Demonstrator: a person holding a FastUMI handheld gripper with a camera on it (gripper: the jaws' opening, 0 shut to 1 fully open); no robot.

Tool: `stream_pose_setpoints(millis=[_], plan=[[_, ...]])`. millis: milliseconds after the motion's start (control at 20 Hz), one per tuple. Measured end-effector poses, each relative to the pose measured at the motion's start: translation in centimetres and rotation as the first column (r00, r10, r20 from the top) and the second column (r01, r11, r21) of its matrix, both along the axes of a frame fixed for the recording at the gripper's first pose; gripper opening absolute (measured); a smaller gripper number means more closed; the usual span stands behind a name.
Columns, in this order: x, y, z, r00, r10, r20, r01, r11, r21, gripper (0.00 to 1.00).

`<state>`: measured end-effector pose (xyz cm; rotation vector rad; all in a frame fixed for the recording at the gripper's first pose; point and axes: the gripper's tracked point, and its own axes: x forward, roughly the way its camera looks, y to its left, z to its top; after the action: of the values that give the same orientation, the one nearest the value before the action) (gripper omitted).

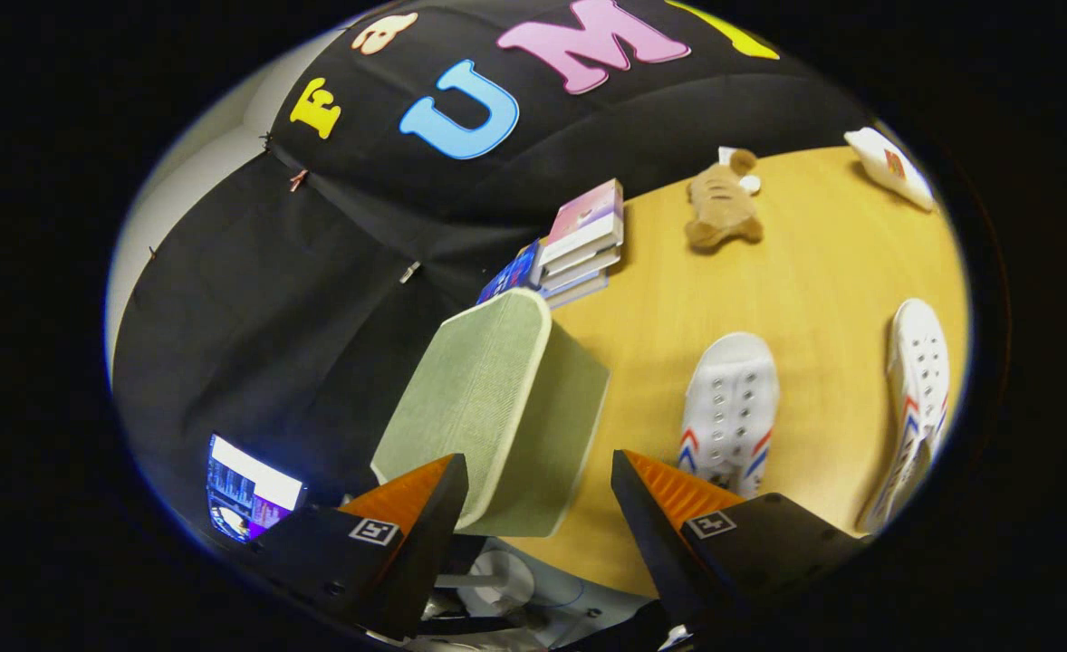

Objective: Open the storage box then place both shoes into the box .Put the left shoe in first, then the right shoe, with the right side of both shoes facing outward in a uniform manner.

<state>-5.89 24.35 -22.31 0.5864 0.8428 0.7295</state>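
Nearest the camera, the claw stands with its two fingers spread wide and nothing pressed between them. Just ahead, in the gap and leaning toward the 11 o'clock finger, is the storage box, a pale green fabric-covered box with its lid down; its near lower corner dips between the fingers, and whether the 11 o'clock finger touches its side is hard to tell. At 1 o'clock from the claw, just beyond the other finger, a white shoe with red and blue stripes lies on the tabletop, toe pointing away; its heel end is hidden behind that finger. At 3 o'clock from it, well apart, lies the second white shoe, seen more from the side and bent by the lens, its rear part cut off. Which one is the left and which the right cannot be judged. Beyond the box at 12 o'clock a stack of books sits at the tabletop's far edge against the black cloth wall. At 1 o'clock from the books lies a brown plush toy, and farther at 2 o'clock a white object, too distorted to name. At 9 o'clock from the claw a lit screen glows, partly cut off.
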Motion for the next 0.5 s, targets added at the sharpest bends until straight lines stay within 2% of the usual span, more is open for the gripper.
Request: stream_pose_setpoints(millis=[150, 500], plan=[[-1.1, 2.7, -0.8, 0.996, 0.080, -0.049, -0.076, 0.994, 0.078, 0.98], [-2.8, 7.5, -2.5, 0.964, 0.213, -0.161, -0.170, 0.955, 0.244, 0.98]])
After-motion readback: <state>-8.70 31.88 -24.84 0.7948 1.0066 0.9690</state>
